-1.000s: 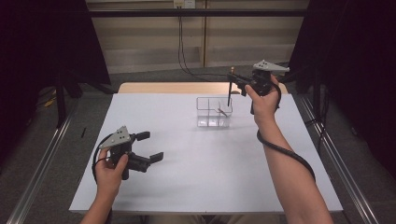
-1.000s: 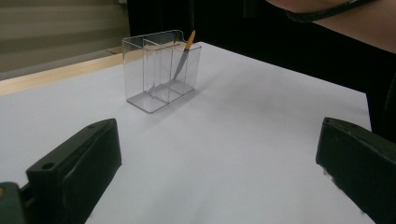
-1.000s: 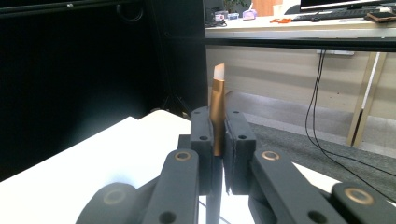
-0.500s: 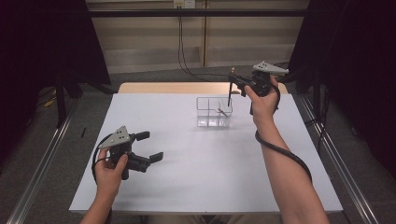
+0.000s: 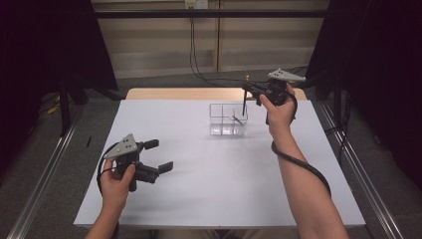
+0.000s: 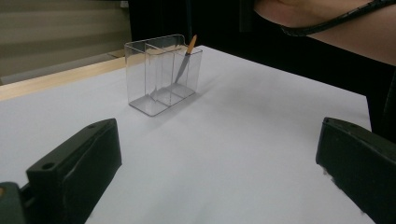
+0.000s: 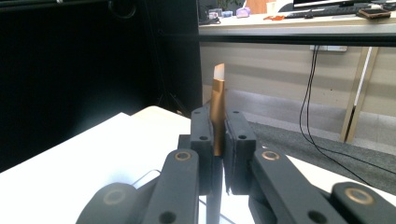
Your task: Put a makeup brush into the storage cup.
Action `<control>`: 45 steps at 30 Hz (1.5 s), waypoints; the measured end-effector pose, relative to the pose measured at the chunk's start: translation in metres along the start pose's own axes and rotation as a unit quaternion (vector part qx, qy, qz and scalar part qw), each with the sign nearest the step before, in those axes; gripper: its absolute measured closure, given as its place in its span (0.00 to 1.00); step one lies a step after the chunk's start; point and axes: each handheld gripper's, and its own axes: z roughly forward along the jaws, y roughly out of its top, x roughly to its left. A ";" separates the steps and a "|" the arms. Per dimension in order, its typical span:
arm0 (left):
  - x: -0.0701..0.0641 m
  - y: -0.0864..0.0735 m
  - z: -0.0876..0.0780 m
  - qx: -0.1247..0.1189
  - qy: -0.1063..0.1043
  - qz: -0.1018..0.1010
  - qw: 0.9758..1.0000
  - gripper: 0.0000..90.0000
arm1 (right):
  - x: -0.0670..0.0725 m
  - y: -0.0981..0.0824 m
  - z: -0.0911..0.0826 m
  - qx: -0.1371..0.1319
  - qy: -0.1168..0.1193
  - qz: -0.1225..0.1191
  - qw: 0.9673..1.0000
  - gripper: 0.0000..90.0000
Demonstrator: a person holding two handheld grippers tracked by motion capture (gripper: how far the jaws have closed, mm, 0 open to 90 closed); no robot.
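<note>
A clear plastic holder [image 5: 228, 130] with compartments stands on the white table [image 5: 209, 189] toward the back. In the left gripper view the holder [image 6: 154, 88] has one slim orange-tipped pen [image 6: 188, 53] leaning in its right compartment. My right gripper [image 5: 253, 92] hangs just above the holder's right end, shut on a dark pen with a gold end [image 5: 244, 102] that is upright. In the right gripper view the gold end [image 7: 217, 107] sticks up between the closed jaws of my right gripper [image 7: 217, 128]. My left gripper [image 5: 158, 155] rests low at the table's front left, open and empty [image 6: 219, 163].
A wooden strip [image 5: 169, 93] runs along the table's far edge. Metal rails [image 5: 45, 174] flank the table on both sides. Cables [image 5: 193, 45] hang down the back wall. The right forearm [image 6: 336, 28] reaches over the table's right side.
The right gripper and its pen have barely shifted above the holder. The left gripper has stayed where it was.
</note>
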 end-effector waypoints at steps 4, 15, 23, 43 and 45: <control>0.001 0.000 -0.001 0.001 0.001 0.001 1.000 0.00 | -0.001 -0.004 0.000 0.000 0.002 0.001 1.000 0.93; 0.001 -0.001 -0.001 0.001 0.001 0.001 1.000 0.00 | -0.001 -0.009 0.000 -0.002 0.009 0.000 1.000 0.93; 0.001 0.000 -0.001 0.002 0.002 0.002 1.000 0.00 | -0.001 -0.015 0.000 0.005 0.014 -0.001 1.000 0.93; 0.001 0.000 -0.001 0.002 0.004 0.004 1.000 0.00 | 0.000 -0.024 -0.004 0.011 0.019 -0.005 1.000 0.93; 0.001 0.000 -0.002 0.003 0.007 0.002 1.000 0.00 | 0.000 -0.024 -0.004 0.010 0.020 -0.004 1.000 0.93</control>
